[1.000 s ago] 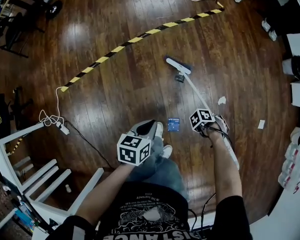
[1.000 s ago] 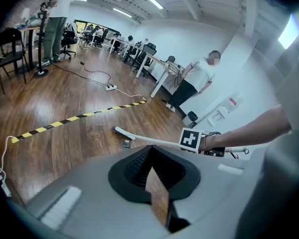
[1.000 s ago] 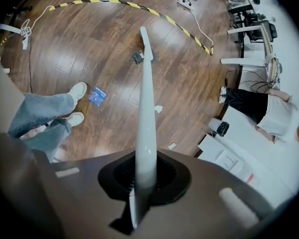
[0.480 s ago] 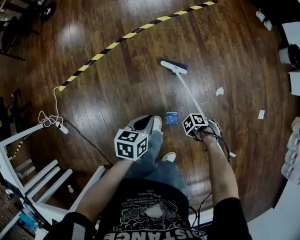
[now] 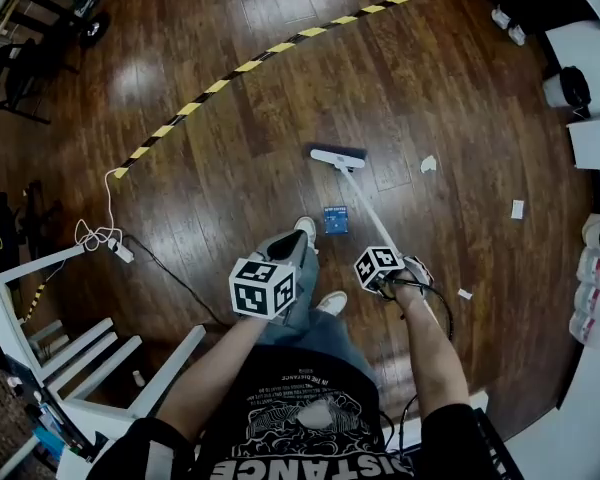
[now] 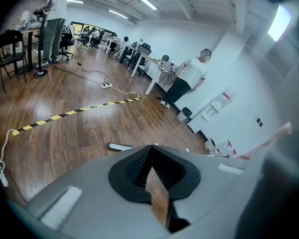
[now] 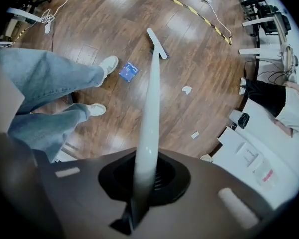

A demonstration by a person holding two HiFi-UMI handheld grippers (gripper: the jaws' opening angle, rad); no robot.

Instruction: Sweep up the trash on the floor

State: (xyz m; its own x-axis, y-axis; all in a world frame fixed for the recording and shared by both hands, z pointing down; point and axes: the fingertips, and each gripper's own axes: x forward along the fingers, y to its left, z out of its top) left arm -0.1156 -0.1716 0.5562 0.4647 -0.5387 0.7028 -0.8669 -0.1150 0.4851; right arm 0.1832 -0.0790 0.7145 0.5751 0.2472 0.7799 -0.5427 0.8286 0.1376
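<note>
My right gripper [image 5: 398, 270] is shut on the white broom handle [image 7: 152, 98], which runs forward between its jaws to the broom head [image 5: 338, 158] resting on the wooden floor. A blue packet [image 5: 335, 219] lies just on the near side of the broom head, by the person's shoe [image 5: 305, 230]. White paper scraps [image 5: 429, 164] lie to the right, another scrap [image 5: 517, 209] farther out. My left gripper [image 5: 288, 252] hangs over the person's leg, jaws together and holding nothing; its own view looks across the room with the left gripper [image 6: 152, 176] at the bottom.
A yellow-black tape strip [image 5: 230, 73] crosses the floor ahead. A power strip with coiled cable [image 5: 120, 253] and a white rack [image 5: 70, 358] are at the left. White counters [image 5: 592, 183] and a black bin [image 5: 570, 88] line the right. A person [image 6: 187, 81] stands by distant desks.
The broom head has been drawn back toward the person and now sits much closer to the blue packet. The person has stepped forward; the right gripper came nearer to the body.
</note>
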